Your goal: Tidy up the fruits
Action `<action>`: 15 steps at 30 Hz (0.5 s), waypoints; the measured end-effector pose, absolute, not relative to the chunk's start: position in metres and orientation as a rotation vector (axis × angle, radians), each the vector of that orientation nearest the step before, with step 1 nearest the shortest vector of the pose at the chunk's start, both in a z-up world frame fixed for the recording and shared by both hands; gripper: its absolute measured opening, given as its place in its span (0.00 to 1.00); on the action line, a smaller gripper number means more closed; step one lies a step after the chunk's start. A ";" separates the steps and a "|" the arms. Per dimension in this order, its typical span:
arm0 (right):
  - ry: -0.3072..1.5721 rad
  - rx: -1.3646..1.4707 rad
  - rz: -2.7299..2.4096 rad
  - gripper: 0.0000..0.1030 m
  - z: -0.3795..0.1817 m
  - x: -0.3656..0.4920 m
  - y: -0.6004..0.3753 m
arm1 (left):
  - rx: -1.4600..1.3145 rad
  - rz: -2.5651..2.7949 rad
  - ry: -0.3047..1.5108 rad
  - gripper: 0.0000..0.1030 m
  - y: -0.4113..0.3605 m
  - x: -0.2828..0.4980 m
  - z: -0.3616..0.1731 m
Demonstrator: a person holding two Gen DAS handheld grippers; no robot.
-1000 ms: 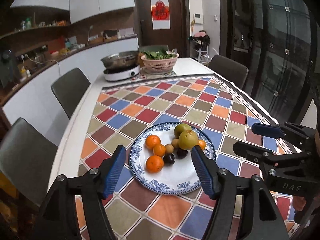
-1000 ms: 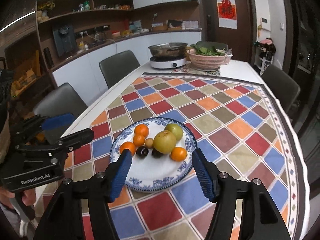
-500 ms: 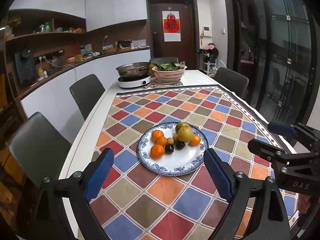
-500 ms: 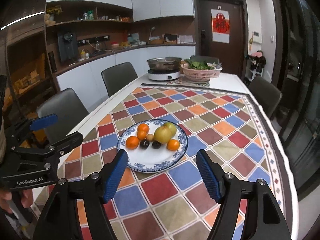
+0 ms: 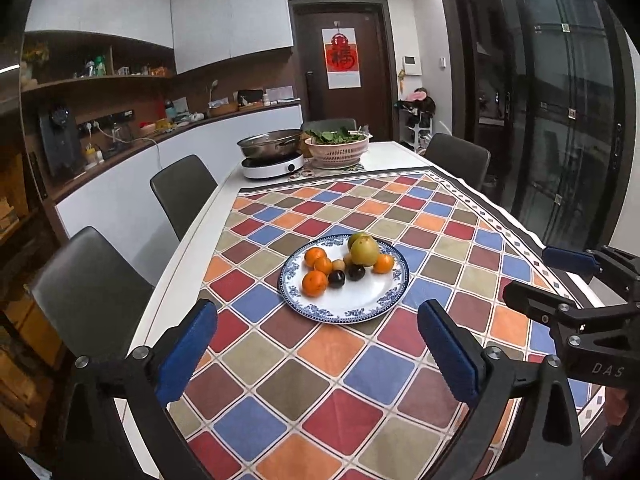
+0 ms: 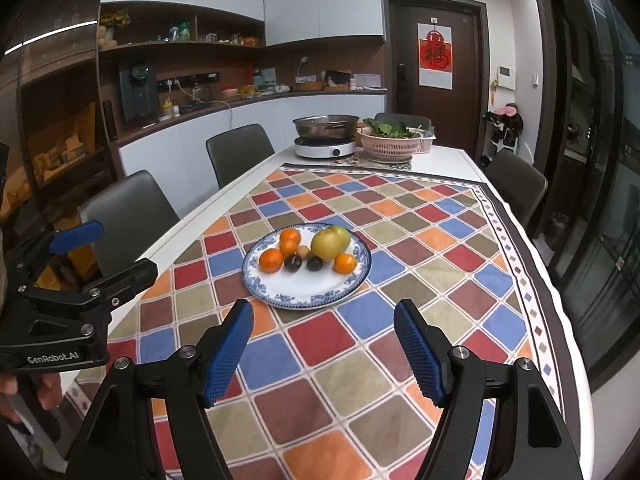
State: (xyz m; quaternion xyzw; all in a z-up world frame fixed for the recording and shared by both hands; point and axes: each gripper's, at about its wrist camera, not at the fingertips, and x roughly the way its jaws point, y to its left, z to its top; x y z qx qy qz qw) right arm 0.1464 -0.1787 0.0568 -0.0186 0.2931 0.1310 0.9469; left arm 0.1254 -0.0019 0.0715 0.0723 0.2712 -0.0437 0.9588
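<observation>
At the lower left of the left wrist view, your left gripper hangs above the checkered tablecloth with its blue-padded fingers spread wide and nothing between them. Just beyond them, near the centre of the frame, the blue-rimmed plate sits on the tabletop carrying the fruit: four oranges, two dark plums, a small tan fruit and two large yellow-green pears, all bunched on the plate's far half. At the right edge your right gripper shows side-on. In the right wrist view your right gripper likewise has its fingers wide apart and empty, short of the plate. In the upper centre a pan on a cooker and a pink basket of greens stand at the table's far end.
</observation>
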 end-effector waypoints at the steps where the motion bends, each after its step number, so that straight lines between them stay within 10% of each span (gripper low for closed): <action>1: 0.595 -0.037 0.266 0.71 0.057 0.145 -0.179 | 0.147 -0.089 0.550 0.99 -0.003 0.123 0.071; 15: 0.579 -0.046 0.265 0.71 0.059 0.120 -0.177 | 0.145 -0.079 0.522 1.00 0.000 0.104 0.076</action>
